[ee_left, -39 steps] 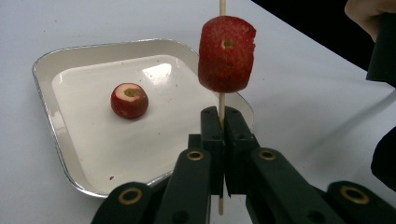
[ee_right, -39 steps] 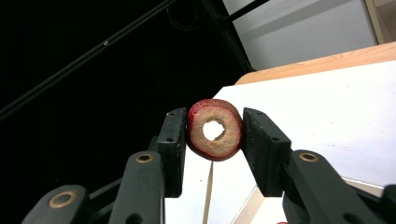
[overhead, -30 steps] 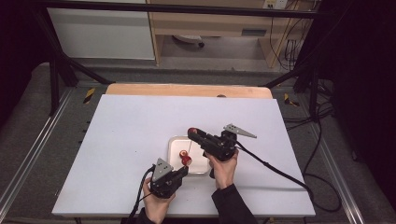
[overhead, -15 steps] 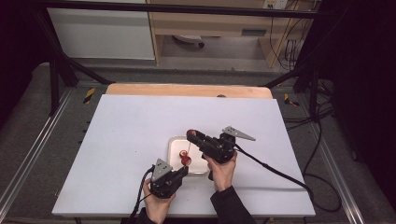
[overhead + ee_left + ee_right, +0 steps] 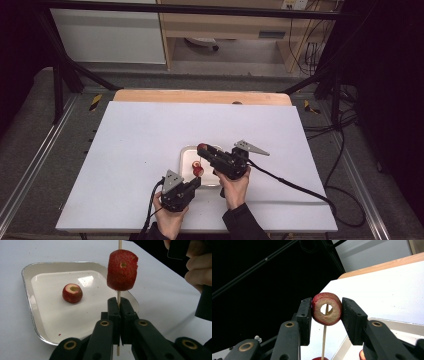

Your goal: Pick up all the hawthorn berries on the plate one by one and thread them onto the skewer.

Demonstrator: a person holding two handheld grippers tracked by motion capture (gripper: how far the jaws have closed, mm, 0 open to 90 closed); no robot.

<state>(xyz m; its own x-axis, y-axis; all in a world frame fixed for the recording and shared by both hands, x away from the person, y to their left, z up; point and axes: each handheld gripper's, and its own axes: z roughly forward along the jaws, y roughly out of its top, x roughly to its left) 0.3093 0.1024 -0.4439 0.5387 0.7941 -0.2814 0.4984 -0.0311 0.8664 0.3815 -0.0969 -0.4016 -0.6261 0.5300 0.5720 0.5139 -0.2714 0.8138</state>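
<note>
Right gripper (image 5: 325, 315) level, clamping cored fruit ring (image 5: 327, 308).

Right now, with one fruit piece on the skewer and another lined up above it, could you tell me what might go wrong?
1. The ring in the right hand-held gripper has a small hole; if the skewer tip misses it, the flesh may split.
2. The left hand-held gripper pinches the thin skewer low, so downward force could bend or snap it.
3. The threaded piece might slide down.
</note>
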